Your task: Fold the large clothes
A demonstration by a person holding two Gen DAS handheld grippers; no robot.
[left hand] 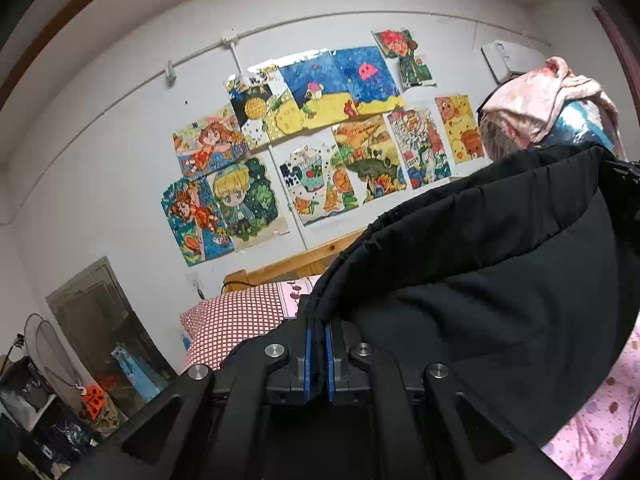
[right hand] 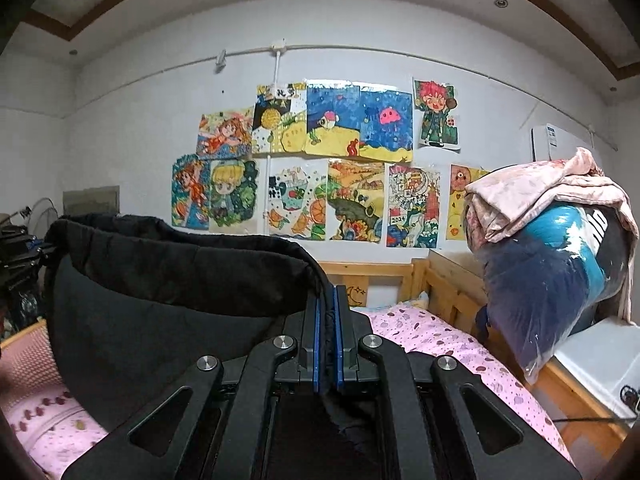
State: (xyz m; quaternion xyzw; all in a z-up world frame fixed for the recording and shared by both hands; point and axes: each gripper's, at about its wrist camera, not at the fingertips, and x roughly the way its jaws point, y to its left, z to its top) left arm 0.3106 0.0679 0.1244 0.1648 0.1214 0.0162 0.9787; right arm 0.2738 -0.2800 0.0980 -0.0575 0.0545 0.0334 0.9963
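A large black padded garment [left hand: 500,272] hangs stretched between my two grippers above a bed with a pink spotted sheet [right hand: 440,340]. In the left wrist view my left gripper [left hand: 319,320] is shut on one end of the garment's gathered edge, and the cloth sweeps off to the right. In the right wrist view my right gripper [right hand: 328,300] is shut on the other end, with the black garment [right hand: 168,292] spreading left toward the other gripper at the far left edge. A strip of black fabric trails back between the right gripper's blue pads [right hand: 317,344].
A red-checked pillow [left hand: 236,320] lies at the wooden headboard [left hand: 288,264]. Children's drawings [right hand: 320,160] cover the white wall. A bagged bundle topped with pink cloth [right hand: 552,248] sits on the wooden rail at right, beside a white box [right hand: 600,356]. Fans and clutter [left hand: 44,392] stand at left.
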